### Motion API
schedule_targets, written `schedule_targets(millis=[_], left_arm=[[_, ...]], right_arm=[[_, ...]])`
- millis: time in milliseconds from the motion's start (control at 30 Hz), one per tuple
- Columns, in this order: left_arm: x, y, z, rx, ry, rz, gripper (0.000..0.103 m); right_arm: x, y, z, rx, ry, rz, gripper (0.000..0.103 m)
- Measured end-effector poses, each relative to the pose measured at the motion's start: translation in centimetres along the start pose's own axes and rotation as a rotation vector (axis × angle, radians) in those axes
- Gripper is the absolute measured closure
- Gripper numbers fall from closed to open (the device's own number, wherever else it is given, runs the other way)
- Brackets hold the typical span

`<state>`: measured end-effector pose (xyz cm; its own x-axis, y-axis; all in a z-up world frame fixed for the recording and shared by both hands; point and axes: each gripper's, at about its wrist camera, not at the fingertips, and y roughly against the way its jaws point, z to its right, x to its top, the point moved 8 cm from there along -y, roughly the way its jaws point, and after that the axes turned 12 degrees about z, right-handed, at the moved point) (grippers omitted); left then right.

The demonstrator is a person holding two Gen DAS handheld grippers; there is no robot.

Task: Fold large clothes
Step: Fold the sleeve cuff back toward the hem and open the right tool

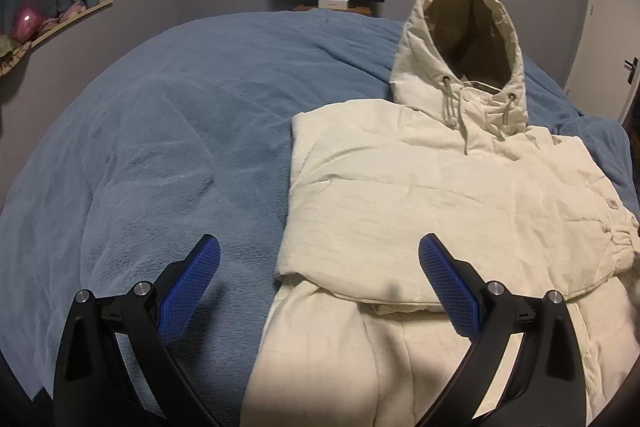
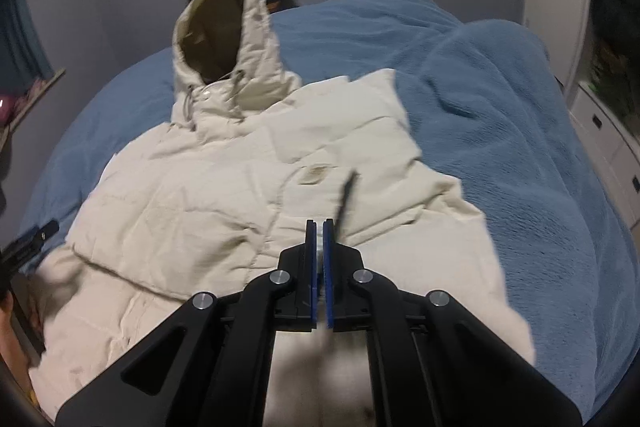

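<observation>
Pinching a fold of the cream jacket (image 2: 224, 195) below its hood (image 2: 224, 39), the right gripper (image 2: 319, 227) readies a fold; the left gripper (image 1: 320, 259) hovers spread beside, jacket flat on blue bed (image 2: 500, 99).

Left tool (image 1: 319, 259), right tool (image 2: 319, 227): black linkage arms, silver pivot screws, blue textured pads.

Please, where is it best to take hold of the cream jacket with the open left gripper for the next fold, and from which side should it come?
Probably the jacket's thin lower-left edge, where the folded layer ends on the blue blanket. The left gripper could come from the near side, one finger sliding under that edge: flat fabric pinches easily there, while the middle is thick and puffy.
</observation>
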<state>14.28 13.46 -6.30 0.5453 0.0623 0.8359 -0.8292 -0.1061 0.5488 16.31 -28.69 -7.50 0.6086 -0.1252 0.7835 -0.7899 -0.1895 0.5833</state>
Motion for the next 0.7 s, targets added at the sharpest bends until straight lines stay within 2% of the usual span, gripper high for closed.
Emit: schedule_targets(millis=[67,100,133,267,367,500,700], left_arm=[[0.0,0.0,0.6,-0.022,-0.018,0.003,0.007],[0.0,0.1,1.2,-0.047,-0.03,0.004,0.007],[-0.1,0.2,1.5,-0.061,-0.039,0.005,0.007],[-0.6,0.2,4.0,-0.161,-0.096,-0.009,0.007],[-1.2,-0.1,5.4,-0.199,-0.145,-0.034,0.007],[-1.9,-0.8,6.2,-0.193,-0.182,-0.064,0.012],[-2.0,-0.7,6.1,-0.202,-0.176,-0.063,0.013]], right_arm=[[-0.4,-0.2,-0.9,0.022,0.014,-0.015,0.068],[-0.6,-0.4,-1.4,0.033,0.021,-0.023,0.047],[-0.8,-0.4,-1.8,0.043,0.026,-0.021,0.044],[-1.3,-0.9,-2.3,0.058,0.041,-0.045,0.044],[-1.8,-1.4,-2.3,0.063,0.03,-0.071,0.044],[-2.6,-2.5,-1.8,0.065,0.008,-0.111,0.044],[-2.8,-2.3,-2.1,0.037,0.048,-0.106,0.045]])
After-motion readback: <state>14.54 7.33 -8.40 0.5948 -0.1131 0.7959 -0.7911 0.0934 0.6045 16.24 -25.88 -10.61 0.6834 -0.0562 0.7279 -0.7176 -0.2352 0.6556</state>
